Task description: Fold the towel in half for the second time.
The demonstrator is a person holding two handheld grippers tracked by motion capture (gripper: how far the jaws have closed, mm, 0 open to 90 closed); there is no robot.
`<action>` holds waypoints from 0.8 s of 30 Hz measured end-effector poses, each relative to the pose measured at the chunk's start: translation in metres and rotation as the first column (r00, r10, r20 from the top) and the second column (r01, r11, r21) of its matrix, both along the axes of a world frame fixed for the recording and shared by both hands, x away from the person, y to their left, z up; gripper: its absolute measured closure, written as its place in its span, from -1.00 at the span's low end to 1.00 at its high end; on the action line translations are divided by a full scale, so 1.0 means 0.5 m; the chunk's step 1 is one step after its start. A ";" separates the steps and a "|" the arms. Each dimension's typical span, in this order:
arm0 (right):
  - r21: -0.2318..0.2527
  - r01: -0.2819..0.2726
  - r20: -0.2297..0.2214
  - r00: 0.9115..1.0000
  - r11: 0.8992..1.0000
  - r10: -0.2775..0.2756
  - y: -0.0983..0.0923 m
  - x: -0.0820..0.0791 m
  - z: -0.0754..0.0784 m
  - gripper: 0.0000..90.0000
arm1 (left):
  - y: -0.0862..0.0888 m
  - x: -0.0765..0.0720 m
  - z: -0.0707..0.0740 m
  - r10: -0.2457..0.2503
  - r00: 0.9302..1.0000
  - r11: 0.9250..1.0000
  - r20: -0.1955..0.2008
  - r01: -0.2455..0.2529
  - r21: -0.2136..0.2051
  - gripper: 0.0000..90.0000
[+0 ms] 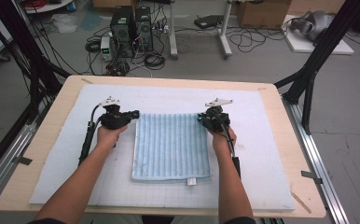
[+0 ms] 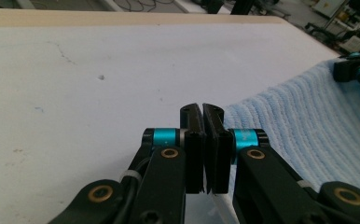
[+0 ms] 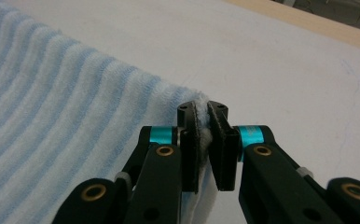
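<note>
A light blue ribbed towel lies flat on the white mat, a small white tag at its near edge. My left gripper sits at the towel's far left corner. In the left gripper view its jaws are pressed together, a pale sliver of cloth under the pads and the towel rising to their right. My right gripper is at the far right corner. In the right gripper view it is shut on the towel's edge, with white fluff squeezed between the pads.
The mat covers most of the wooden table. Black frame posts stand at the table's right and left. Computer towers and cables sit on the floor beyond the far edge. The other gripper shows far right in the left gripper view.
</note>
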State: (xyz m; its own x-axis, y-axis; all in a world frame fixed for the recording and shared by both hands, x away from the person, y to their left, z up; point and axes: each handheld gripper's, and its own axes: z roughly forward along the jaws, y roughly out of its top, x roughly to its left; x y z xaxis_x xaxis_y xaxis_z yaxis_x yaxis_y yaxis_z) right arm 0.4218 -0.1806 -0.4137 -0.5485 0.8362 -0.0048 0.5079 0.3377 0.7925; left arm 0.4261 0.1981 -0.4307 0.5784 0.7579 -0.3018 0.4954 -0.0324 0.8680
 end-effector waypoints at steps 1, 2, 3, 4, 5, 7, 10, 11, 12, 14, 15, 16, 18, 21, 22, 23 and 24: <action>0.002 -0.005 0.000 1.000 1.000 0.005 0.000 -0.002 0.002 0.85 | 0.001 -0.002 0.004 0.001 1.000 1.000 0.004 -0.001 -0.002 0.93; 0.003 -0.010 0.004 1.000 1.000 0.010 0.000 -0.004 0.004 0.85 | 0.001 -0.005 0.008 -0.004 1.000 1.000 0.008 0.004 -0.001 0.93; 0.003 -0.012 0.012 1.000 1.000 0.012 0.001 -0.007 0.006 0.85 | 0.001 -0.009 0.013 -0.011 1.000 1.000 0.013 0.011 -0.005 0.93; 0.010 -0.009 0.013 1.000 1.000 0.009 0.001 -0.013 0.009 0.85 | 0.001 -0.012 0.016 -0.016 1.000 1.000 0.016 0.016 -0.004 0.93; 0.012 -0.010 0.018 1.000 1.000 0.010 -0.001 -0.016 0.011 0.85 | 0.000 -0.018 0.021 -0.018 1.000 1.000 0.023 0.018 -0.013 0.93; 0.027 -0.012 0.029 1.000 1.000 0.011 -0.005 -0.026 0.016 0.85 | 0.001 -0.030 0.029 -0.021 0.999 0.999 0.033 0.023 -0.038 0.93; 0.033 -0.023 0.047 0.999 0.999 0.021 -0.011 -0.042 0.026 0.85 | 0.000 -0.046 0.039 -0.029 0.999 0.998 0.041 0.030 -0.046 0.93; 0.035 -0.025 0.048 0.999 0.999 0.023 -0.012 -0.046 0.028 0.85 | 0.000 -0.050 0.043 -0.035 0.998 0.998 0.042 0.037 -0.046 0.93; 0.038 -0.029 0.048 0.998 0.999 0.027 -0.014 -0.050 0.031 0.85 | -0.001 -0.056 0.048 -0.044 0.998 0.998 0.047 0.046 -0.045 0.93; 0.044 -0.038 0.055 0.998 0.998 0.036 -0.017 -0.061 0.035 0.85 | -0.002 -0.065 0.055 -0.051 0.997 0.998 0.060 0.054 -0.043 0.93; 0.042 -0.043 0.058 0.998 0.998 0.040 -0.019 -0.066 0.037 0.85 | -0.002 -0.071 0.057 -0.051 0.996 0.997 0.067 0.055 -0.051 0.93; 0.049 -0.044 0.061 0.997 0.998 0.041 -0.020 -0.071 0.038 0.85 | -0.002 -0.076 0.058 -0.054 0.997 0.997 0.063 0.057 -0.049 0.93; 0.066 -0.049 0.067 0.997 0.997 0.045 -0.023 -0.084 0.041 0.85 | 0.000 -0.086 0.057 -0.061 0.996 0.997 0.061 0.064 -0.043 0.93; 0.065 -0.065 0.077 0.995 0.996 0.060 -0.027 -0.103 0.044 0.85 | 0.004 -0.109 0.057 -0.080 0.995 0.995 0.060 0.084 -0.059 0.93; 0.060 -0.071 0.078 0.995 0.996 0.067 -0.027 -0.110 0.045 0.85 | 0.004 -0.117 0.057 -0.086 0.994 0.995 0.066 0.089 -0.052 0.93; 0.060 -0.078 0.083 0.994 0.995 0.073 -0.028 -0.117 0.045 0.85 | 0.004 -0.126 0.057 -0.091 0.993 0.994 0.074 0.095 -0.049 0.93; 0.063 -0.083 0.085 0.993 0.995 0.077 -0.029 -0.125 0.045 0.85 | 0.005 -0.134 0.057 -0.097 0.993 0.994 0.074 0.101 -0.051 0.93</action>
State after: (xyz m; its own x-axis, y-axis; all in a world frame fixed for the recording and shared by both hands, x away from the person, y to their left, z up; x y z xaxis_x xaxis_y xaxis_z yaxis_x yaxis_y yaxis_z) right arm 0.3591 -0.1950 -0.3914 -0.6137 0.7896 0.0014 0.4134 0.3198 0.8525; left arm 0.3593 0.2005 -0.4023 0.6711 0.6794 -0.2966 0.4293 -0.0300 0.9027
